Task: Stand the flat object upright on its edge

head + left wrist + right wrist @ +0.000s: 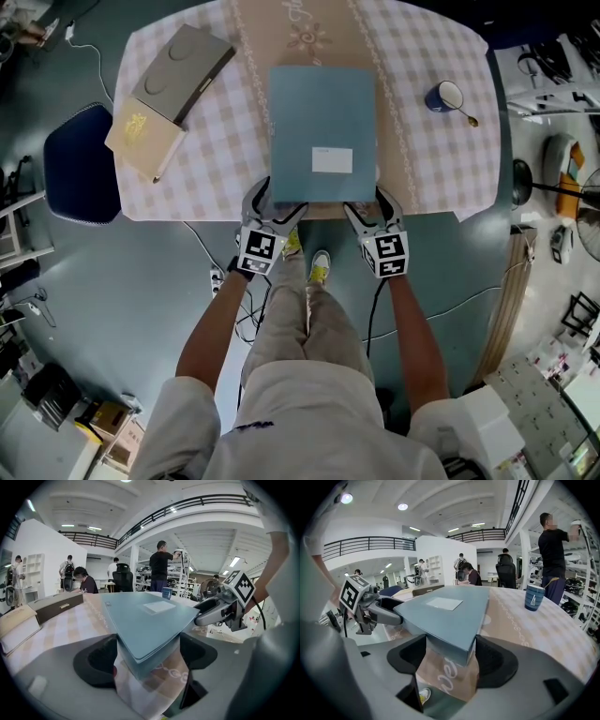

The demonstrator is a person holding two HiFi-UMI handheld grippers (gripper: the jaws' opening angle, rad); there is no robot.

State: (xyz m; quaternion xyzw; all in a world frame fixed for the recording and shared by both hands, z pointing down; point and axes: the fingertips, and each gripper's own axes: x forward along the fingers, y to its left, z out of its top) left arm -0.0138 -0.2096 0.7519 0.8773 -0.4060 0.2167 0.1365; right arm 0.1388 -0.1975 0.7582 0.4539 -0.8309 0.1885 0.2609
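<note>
- Blue box [323,131] lay flat on the checked table [441,159], with one side at the near edge.
- My left gripper [274,200] was clamped on its near left corner.
- My right gripper [367,202] was clamped on its near right corner.
- I saw a blue mug [448,96] well off to the right.

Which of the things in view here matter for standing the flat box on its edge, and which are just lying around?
In the job: flat blue box, left tongs and right tongs at its near corners, checked table under it.
Lying about: grey case, cream book, blue mug, spoon, blue chair beside the table.
</note>
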